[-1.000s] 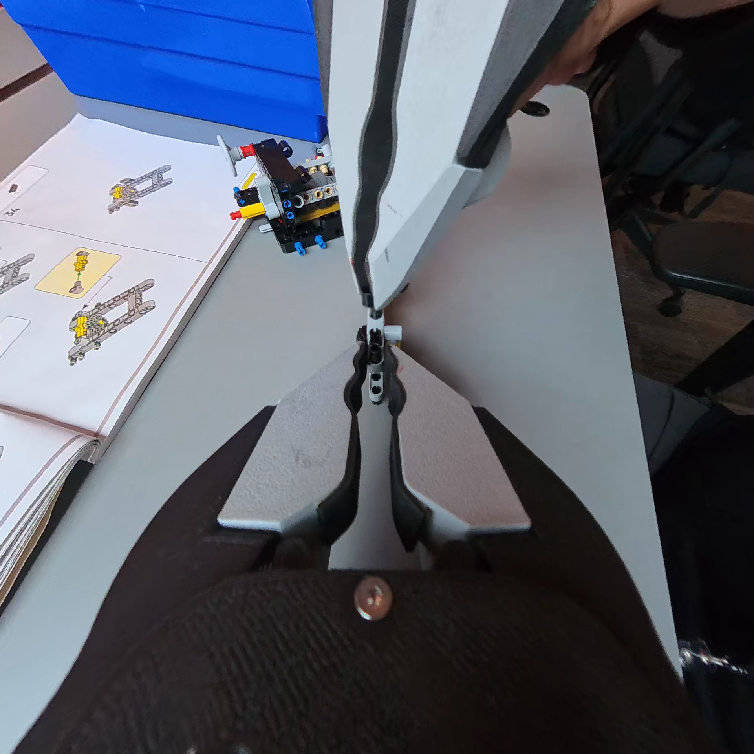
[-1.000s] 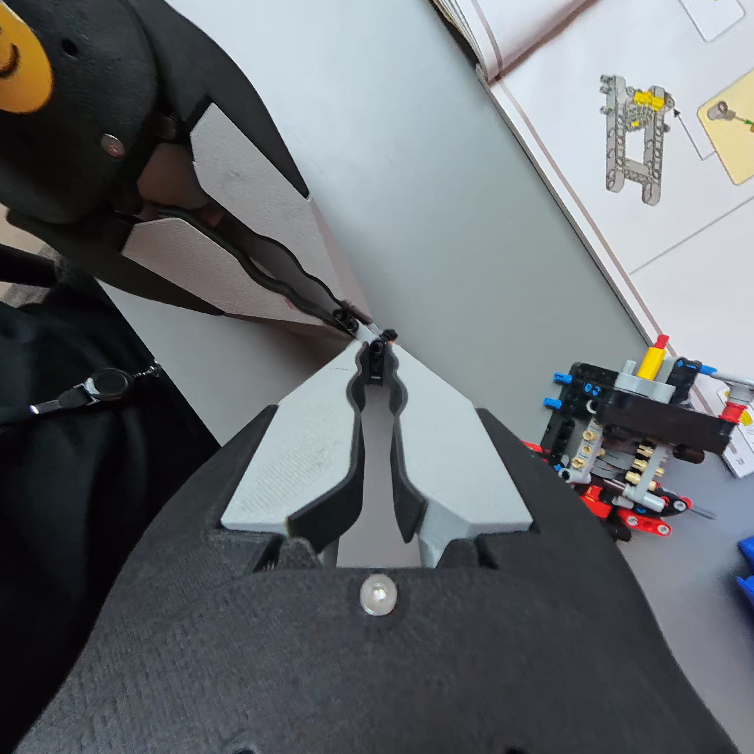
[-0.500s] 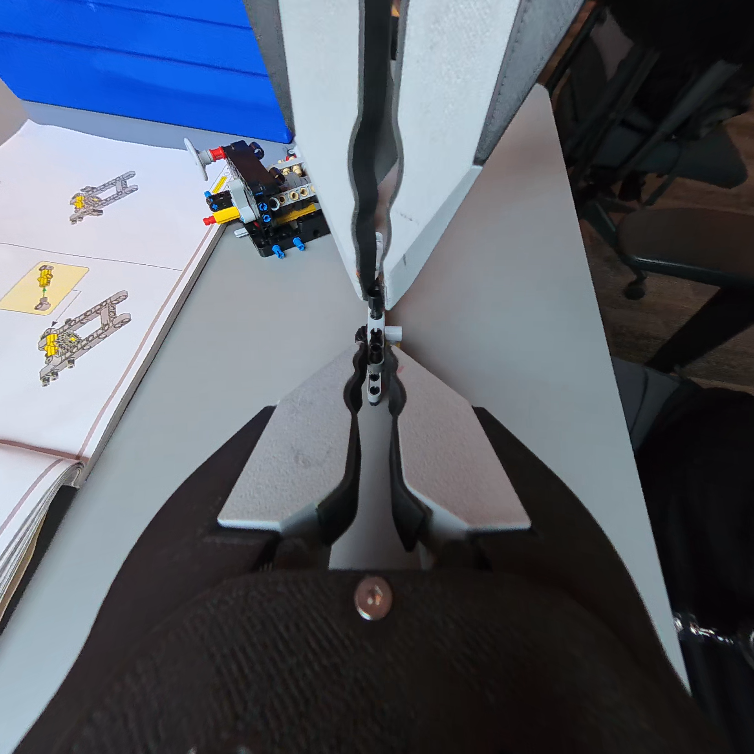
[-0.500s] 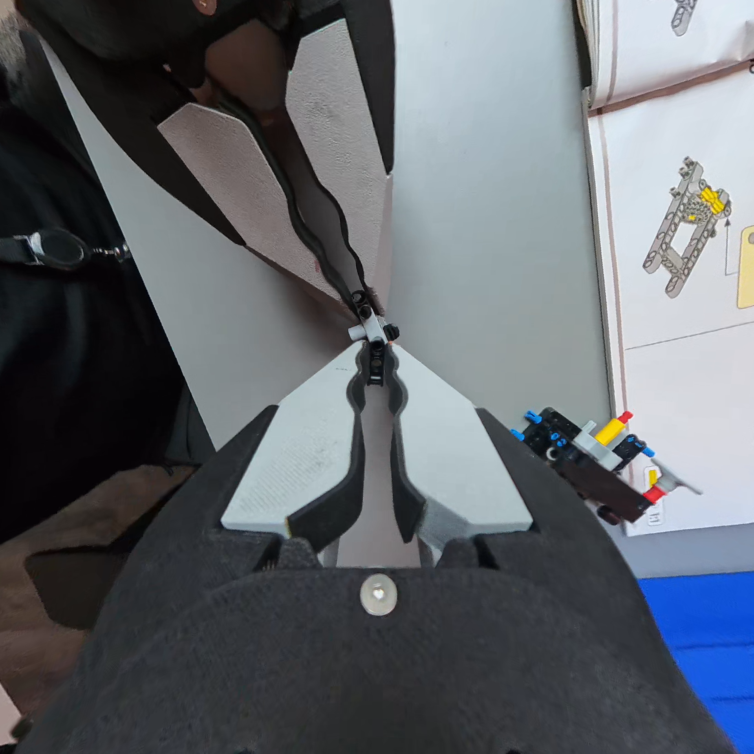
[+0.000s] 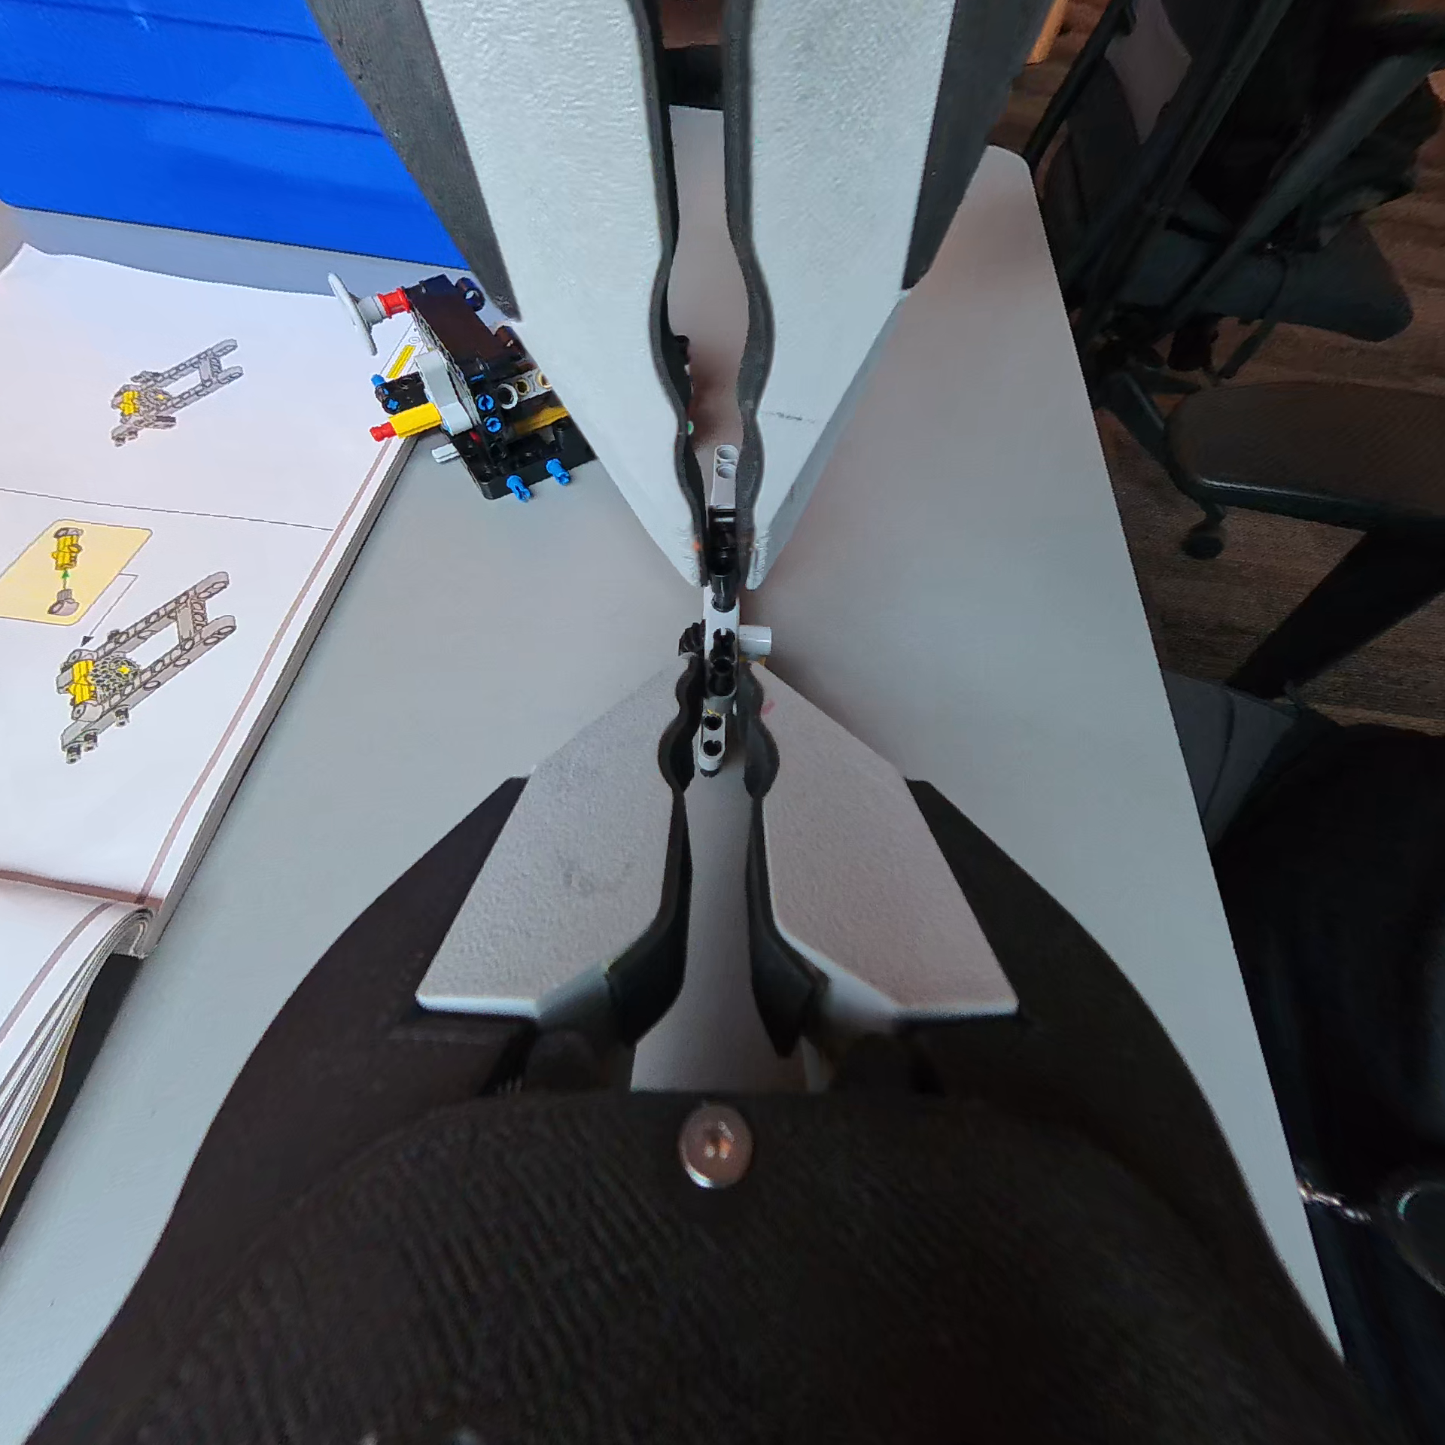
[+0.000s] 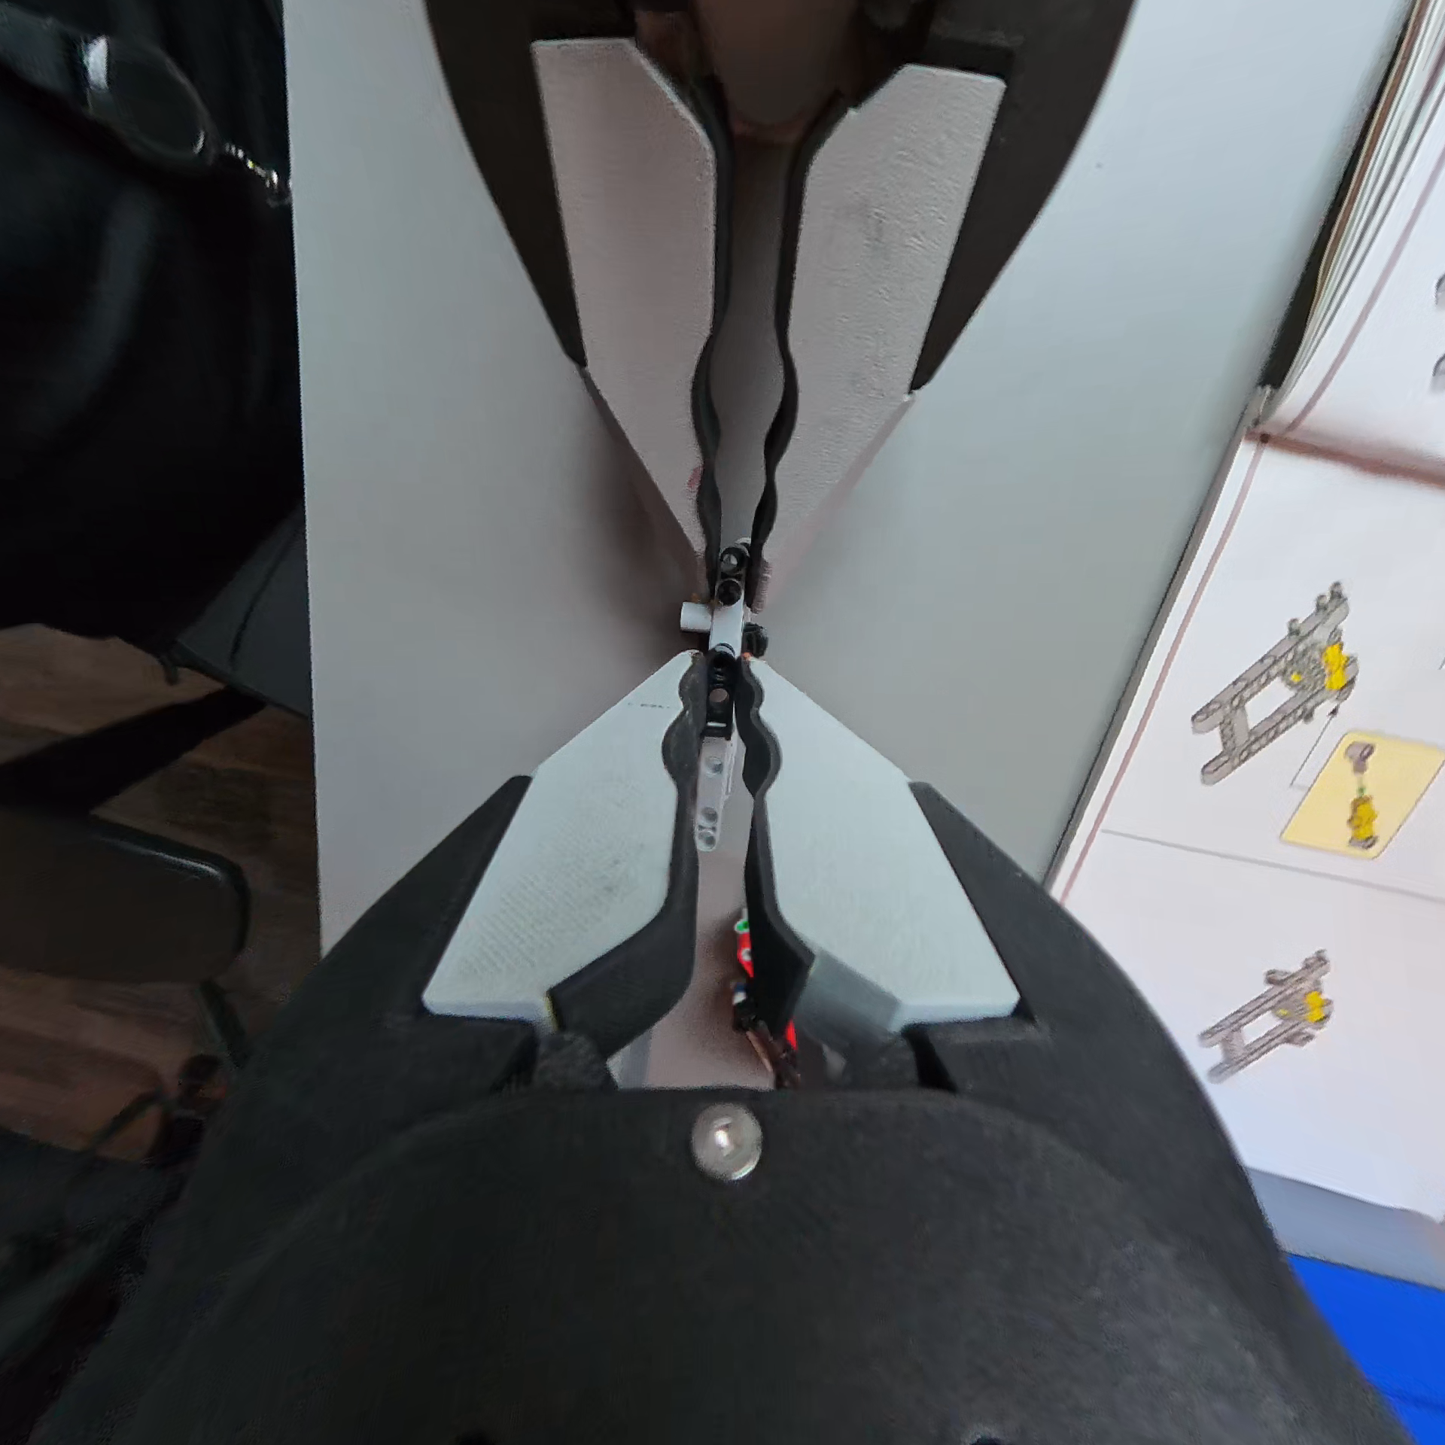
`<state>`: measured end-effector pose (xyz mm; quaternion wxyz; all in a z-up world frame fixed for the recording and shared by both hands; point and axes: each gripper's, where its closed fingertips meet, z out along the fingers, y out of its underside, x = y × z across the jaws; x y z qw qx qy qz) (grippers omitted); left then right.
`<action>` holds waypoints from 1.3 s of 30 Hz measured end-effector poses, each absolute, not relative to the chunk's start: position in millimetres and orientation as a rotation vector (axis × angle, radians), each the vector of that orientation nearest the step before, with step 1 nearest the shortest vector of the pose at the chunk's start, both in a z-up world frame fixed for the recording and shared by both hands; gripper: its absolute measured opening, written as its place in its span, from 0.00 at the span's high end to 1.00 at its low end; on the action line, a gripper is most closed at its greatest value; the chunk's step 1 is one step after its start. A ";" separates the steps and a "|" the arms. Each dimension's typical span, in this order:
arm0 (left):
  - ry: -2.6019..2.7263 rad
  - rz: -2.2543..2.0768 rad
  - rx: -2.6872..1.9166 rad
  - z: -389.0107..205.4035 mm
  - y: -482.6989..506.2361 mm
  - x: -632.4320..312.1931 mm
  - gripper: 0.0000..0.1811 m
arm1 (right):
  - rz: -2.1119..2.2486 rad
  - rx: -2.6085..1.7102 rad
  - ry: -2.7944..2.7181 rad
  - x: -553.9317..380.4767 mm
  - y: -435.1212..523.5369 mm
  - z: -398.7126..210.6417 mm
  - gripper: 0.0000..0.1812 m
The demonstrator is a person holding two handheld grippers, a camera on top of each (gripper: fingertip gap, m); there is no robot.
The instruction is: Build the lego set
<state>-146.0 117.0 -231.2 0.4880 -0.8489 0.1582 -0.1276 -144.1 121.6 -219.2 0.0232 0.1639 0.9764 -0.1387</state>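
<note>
A small light grey Lego beam assembly with black pins is held in the air between both grippers, tip to tip. My left gripper is shut on its near end, where two holes show. My right gripper comes from the top of the left wrist view and is shut on the far end. In the right wrist view, my right gripper grips the beam assembly, and the left gripper faces it from above. A short grey pin sticks out sideways. The partly built model stands on the table.
An open instruction booklet lies at the left of the grey table, and also shows in the right wrist view. A blue bin stands behind it. The table's edge runs close on the right, with office chairs beyond. My two grippers' fingertips are within a few centimetres of each other.
The right gripper has swung from a tilted approach to straight opposite the left one. The beam assembly now reaches deeper between the right gripper's fingers. Both stay shut.
</note>
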 end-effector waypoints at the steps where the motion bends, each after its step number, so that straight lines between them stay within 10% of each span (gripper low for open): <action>1: 0.388 -0.313 -2.064 -231.3 116.6 -146.0 0.97 | -0.442 0.479 3.037 -144.4 121.2 -219.2 0.98; 27: 0.326 -0.417 -2.077 -231.3 116.2 -144.9 0.97 | -0.627 0.231 3.266 -145.6 119.6 -220.7 0.97; 39: 0.282 -0.370 -2.071 -230.3 119.5 -146.7 0.97 | -0.822 1.086 3.040 -147.8 124.1 -226.0 0.97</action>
